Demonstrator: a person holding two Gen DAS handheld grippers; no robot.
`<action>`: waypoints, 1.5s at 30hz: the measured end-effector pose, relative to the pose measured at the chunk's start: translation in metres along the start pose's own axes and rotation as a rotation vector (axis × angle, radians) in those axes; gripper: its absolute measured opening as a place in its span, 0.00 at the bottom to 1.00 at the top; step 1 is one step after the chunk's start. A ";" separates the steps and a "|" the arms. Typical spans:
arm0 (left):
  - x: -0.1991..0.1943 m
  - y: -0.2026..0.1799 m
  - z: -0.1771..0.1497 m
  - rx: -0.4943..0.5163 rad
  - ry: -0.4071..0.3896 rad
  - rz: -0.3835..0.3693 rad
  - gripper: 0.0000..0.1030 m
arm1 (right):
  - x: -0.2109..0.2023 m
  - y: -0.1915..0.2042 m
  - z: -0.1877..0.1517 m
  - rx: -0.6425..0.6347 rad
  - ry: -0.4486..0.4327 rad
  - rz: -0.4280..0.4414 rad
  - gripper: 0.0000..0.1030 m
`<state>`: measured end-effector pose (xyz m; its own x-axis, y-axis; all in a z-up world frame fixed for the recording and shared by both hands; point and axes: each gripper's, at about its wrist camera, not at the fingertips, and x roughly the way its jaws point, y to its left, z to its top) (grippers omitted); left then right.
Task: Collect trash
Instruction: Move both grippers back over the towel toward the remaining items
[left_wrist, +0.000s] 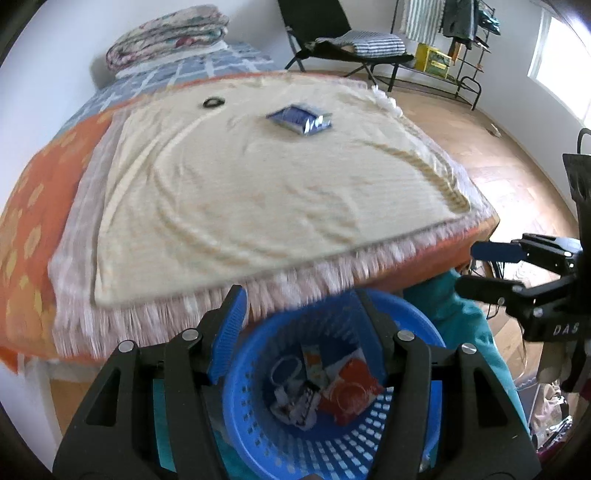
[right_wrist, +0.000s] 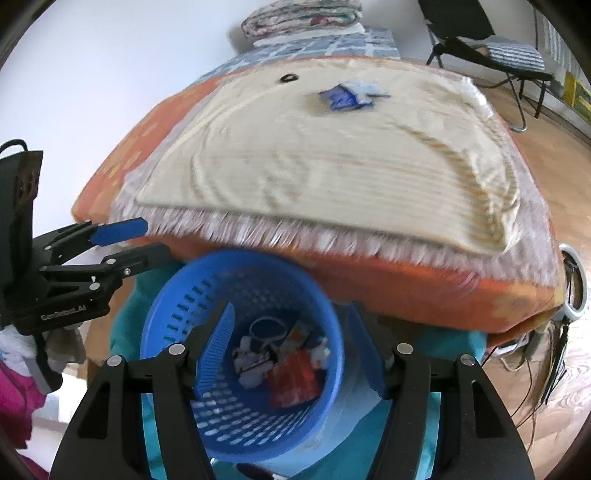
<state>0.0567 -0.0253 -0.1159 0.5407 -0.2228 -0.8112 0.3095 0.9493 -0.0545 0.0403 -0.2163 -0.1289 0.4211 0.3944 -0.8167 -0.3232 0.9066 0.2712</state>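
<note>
A blue perforated basket (left_wrist: 402, 439) (right_wrist: 177, 295) stands on a teal cloth at the foot of the bed and holds several wrappers, among them an orange-red one (left_wrist: 349, 397) (right_wrist: 293, 376). A blue foil packet (left_wrist: 299, 119) (right_wrist: 345, 96) and a small black ring (left_wrist: 213, 102) (right_wrist: 289, 78) lie far up on the cream blanket (left_wrist: 258, 184) (right_wrist: 332, 166). My left gripper (left_wrist: 299, 299) (right_wrist: 147, 240) is open and empty above the basket. My right gripper (right_wrist: 291, 314) (left_wrist: 467, 267) is open and empty above the basket too.
The bed has an orange cover (left_wrist: 33, 221) and folded quilts (left_wrist: 166, 33) at its head. A black folding chair (left_wrist: 343, 44) and a clothes rack (left_wrist: 461, 44) stand on the wood floor (left_wrist: 517, 177). Cables (right_wrist: 554, 350) hang at the bed's right corner.
</note>
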 end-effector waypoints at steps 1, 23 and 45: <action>0.001 0.000 0.007 0.011 -0.002 -0.005 0.60 | -0.002 -0.006 0.006 0.007 -0.012 -0.006 0.61; 0.082 -0.010 0.155 0.198 0.020 -0.052 0.80 | -0.002 -0.134 0.135 0.144 -0.144 -0.122 0.71; 0.211 -0.046 0.251 0.403 0.135 0.013 0.80 | 0.073 -0.249 0.253 0.176 -0.108 -0.239 0.71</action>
<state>0.3528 -0.1714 -0.1382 0.4480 -0.1548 -0.8805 0.5989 0.7832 0.1671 0.3657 -0.3757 -0.1274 0.5582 0.1721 -0.8117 -0.0562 0.9838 0.1700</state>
